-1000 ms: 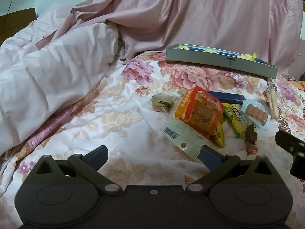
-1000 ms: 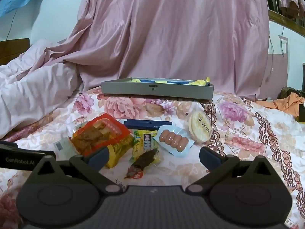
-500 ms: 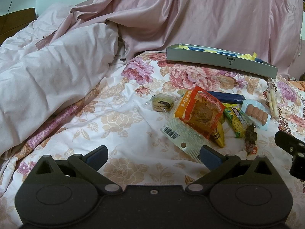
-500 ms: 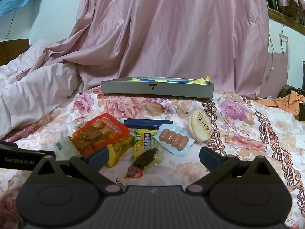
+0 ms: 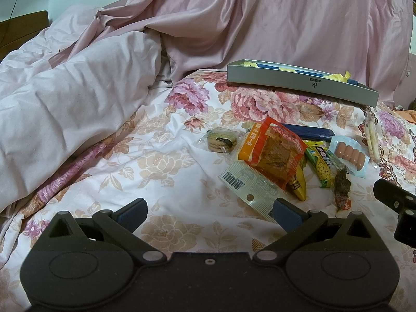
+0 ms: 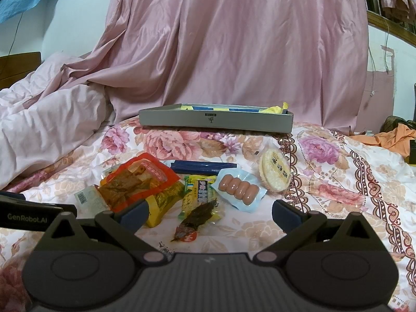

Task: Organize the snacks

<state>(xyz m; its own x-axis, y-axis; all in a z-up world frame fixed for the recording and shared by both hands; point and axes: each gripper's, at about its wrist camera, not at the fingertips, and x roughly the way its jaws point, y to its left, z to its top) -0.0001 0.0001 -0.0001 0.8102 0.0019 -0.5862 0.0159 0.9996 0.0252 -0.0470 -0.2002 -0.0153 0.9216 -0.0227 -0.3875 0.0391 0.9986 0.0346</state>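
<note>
A pile of snack packets lies on the floral bedsheet: an orange-red packet (image 5: pixel 273 148) (image 6: pixel 137 182), a cookie pack (image 5: pixel 221 141), a blue bar (image 5: pixel 309 132) (image 6: pixel 205 167), a green-yellow packet (image 5: pixel 321 166) (image 6: pixel 199 193), a sausage pack (image 5: pixel 349 154) (image 6: pixel 238 188), a dark dried-fruit packet (image 5: pixel 342 187) (image 6: pixel 199 219) and a round rice cake (image 6: pixel 275 173). A grey tray (image 5: pixel 299 83) (image 6: pixel 215 121) behind them holds blue and yellow packets. My left gripper (image 5: pixel 209 212) is open and empty, just short of the pile. My right gripper (image 6: pixel 209 213) is open and empty above the dark packet.
A pink duvet (image 5: pixel 65 104) is heaped at the left. A pink curtain (image 6: pixel 234 46) hangs behind the tray. Orange cloth (image 6: pixel 392 136) lies at the far right. The other gripper's body shows at each view's edge (image 5: pixel 397 205) (image 6: pixel 31 215).
Both grippers have barely moved. The right view has crept slightly forward toward the pile. Nothing was taken or released.
</note>
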